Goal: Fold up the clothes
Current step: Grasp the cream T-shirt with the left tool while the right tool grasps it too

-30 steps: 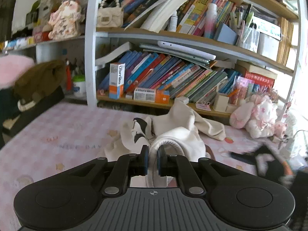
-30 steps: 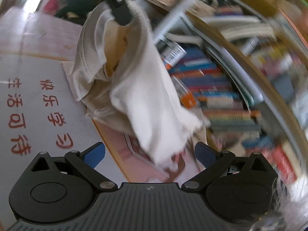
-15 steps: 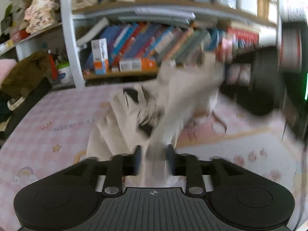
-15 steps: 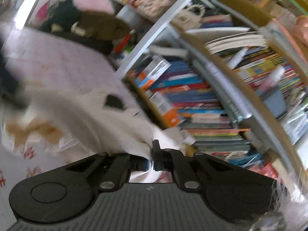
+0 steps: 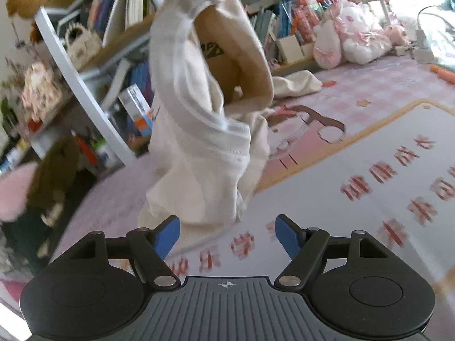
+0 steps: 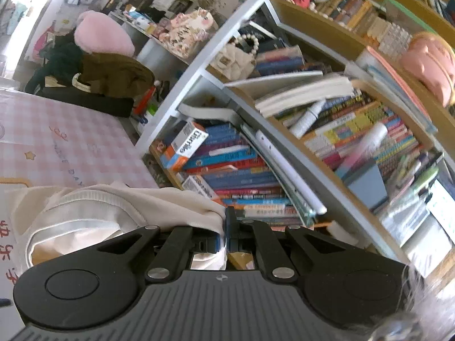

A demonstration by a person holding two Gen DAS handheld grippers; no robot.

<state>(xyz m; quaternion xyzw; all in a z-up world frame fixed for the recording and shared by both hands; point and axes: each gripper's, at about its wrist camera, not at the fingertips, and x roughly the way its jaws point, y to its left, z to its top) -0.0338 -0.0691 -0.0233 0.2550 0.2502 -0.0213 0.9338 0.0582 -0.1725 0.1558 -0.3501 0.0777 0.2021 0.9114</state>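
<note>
So right now my left claw (image 5: 227,234) is wide open with nothing between the blue-tipped fingers (image 5: 167,236), hovering over the pink checked cartoon-print mat (image 5: 369,130) that covers the surface. The cream cotton garment with the white ribbed hem (image 5: 199,130) hangs in the air just past that claw, held up from somewhere at the top edge of the left view, with its lower end bunched on the mat right in front of the left fingertip. You can see inside the garment's opening, where there's a dark printed graphic (image 5: 212,49) on the tan-looking inner side. A second bit of cream fabric lies flat further back on the mat near the shelf. My right claw (image 6: 226,236) is clamped tight on a fold of that same cream garment (image 6: 128,201), the cloth pinched between the blue pads and spilling off to the left over the claw's arm. Behind it all is the white-framed wooden bookshelf crammed with colourful books (image 6: 284,153), with a white-and-orange box (image 6: 184,145) leaning on the lower shelf and a small quilted cream handbag with a pearl handle (image 6: 236,56) one shelf up. Far left there's a pile of dark olive and black clothes (image 6: 93,76) with a fuzzy pink cushion (image 6: 102,35) on top, and in the left view some pink and white plush toys (image 5: 355,39) sit at the far right of the mat.
</note>
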